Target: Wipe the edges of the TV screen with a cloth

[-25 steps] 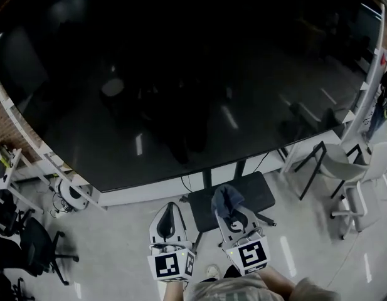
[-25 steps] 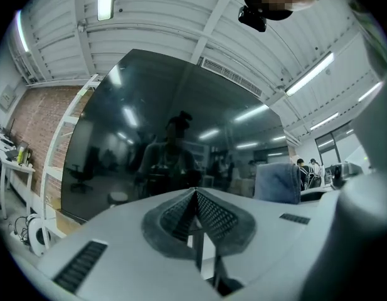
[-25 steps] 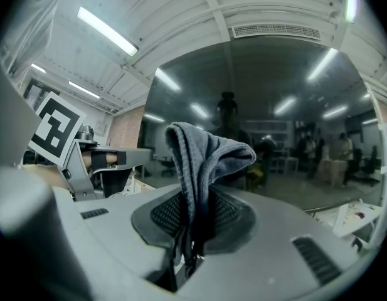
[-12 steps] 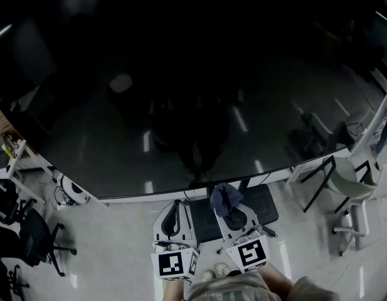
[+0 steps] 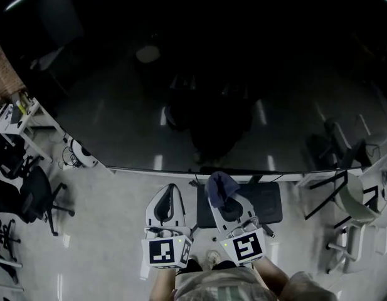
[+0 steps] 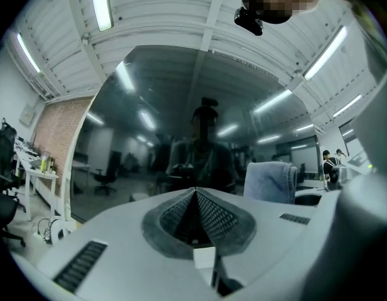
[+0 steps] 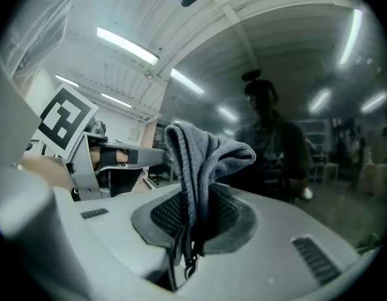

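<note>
The right claw (image 5: 226, 200) is clamped on a grey-blue cloth (image 7: 196, 158), which stands bunched above its tips. In the head view the cloth sits just below the bottom edge of the dark TV (image 5: 199, 86); it may be touching the edge, but that is hard to tell. The left claw (image 6: 194, 196) is pressed together with nothing in it, just beside the right one.

Black office chair (image 5: 35, 190), perhaps brick wall (image 5: 4, 74)
</note>
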A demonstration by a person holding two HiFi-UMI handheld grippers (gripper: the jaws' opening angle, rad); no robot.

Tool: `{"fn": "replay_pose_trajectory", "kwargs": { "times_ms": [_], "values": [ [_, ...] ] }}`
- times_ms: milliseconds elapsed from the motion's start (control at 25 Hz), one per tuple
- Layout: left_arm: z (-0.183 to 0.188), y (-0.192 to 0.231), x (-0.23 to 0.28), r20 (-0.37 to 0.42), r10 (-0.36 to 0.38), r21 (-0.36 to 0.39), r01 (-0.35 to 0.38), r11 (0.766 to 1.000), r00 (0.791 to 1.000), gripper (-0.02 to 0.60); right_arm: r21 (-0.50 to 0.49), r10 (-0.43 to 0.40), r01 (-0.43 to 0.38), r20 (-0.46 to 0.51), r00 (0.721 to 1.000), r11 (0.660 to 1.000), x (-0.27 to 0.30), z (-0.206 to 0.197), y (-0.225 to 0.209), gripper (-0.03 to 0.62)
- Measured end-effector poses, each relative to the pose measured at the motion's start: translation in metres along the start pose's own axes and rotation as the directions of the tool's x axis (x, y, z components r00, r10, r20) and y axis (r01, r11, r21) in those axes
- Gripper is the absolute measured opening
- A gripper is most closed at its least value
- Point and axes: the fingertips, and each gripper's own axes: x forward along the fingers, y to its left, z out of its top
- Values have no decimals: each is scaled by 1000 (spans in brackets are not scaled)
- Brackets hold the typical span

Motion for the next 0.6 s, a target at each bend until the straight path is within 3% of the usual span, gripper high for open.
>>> {"fn": "replay_pose_trajectory", "kwargs": {
  "times_ms": [280, 600],
  "values": [
    [10, 89, -42, 17, 144, 13, -145, 989, 989, 14, -98, 162, -158, 27, 986, 983, 53, 21, 89, 64],
    [21, 222, -91, 8, 208, 24, -208, 978, 978, 14, -208, 188, -199, -71, 980, 958, 153, 22, 210, 64]
  ]
}}
